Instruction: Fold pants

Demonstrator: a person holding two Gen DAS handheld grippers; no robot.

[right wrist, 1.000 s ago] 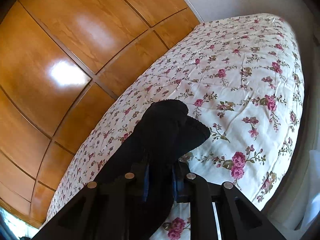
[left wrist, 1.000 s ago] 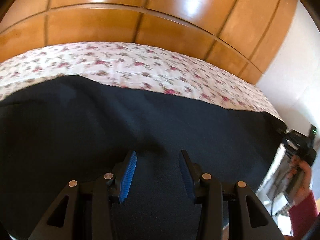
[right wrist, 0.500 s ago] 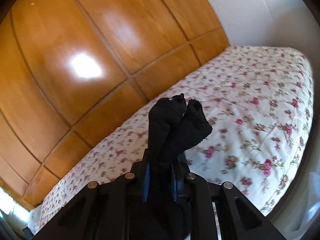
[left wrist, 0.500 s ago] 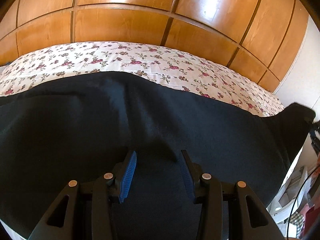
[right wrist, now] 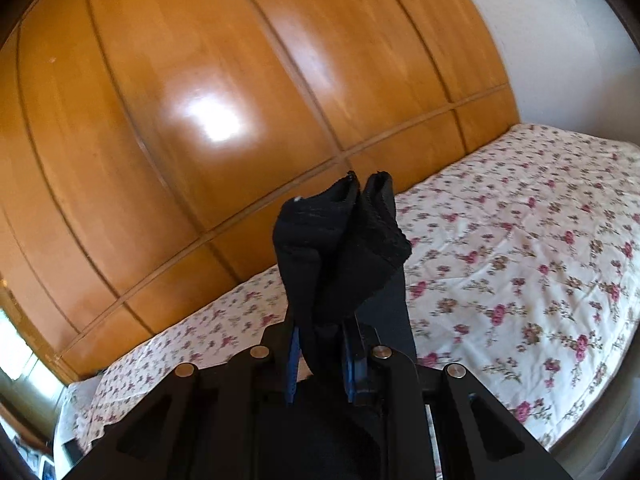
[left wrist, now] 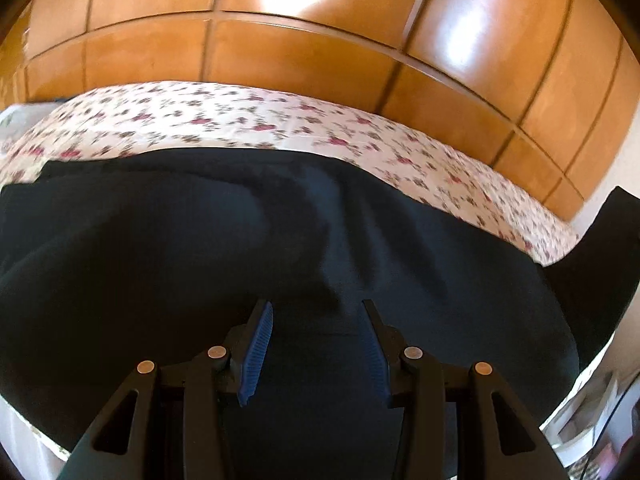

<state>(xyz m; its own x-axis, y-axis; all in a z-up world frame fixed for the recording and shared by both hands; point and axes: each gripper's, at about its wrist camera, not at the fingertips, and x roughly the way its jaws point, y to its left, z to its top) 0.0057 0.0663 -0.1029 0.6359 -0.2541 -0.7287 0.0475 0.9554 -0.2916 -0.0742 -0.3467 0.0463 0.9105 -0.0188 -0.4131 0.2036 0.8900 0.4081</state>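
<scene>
Left wrist view looks down over the black pants (left wrist: 280, 240), which lie spread wide across the near part of the bed (left wrist: 224, 120), its floral cover showing beyond them up to the wooden wardrobe (left wrist: 304, 52). At the right edge of this view one end of the pants rises off the bed. The left gripper (left wrist: 318, 320) hovers above the dark cloth with its blue pads apart and nothing pinched between them. Right wrist view shows the right gripper (right wrist: 320, 344) clenched on a bunched end of the pants (right wrist: 340, 248); the cloth sticks up past the fingertips in two folded lobes, lifted clear of the floral cover (right wrist: 520, 260), with the wardrobe doors (right wrist: 200, 120) and a white wall (right wrist: 560, 28) behind.
</scene>
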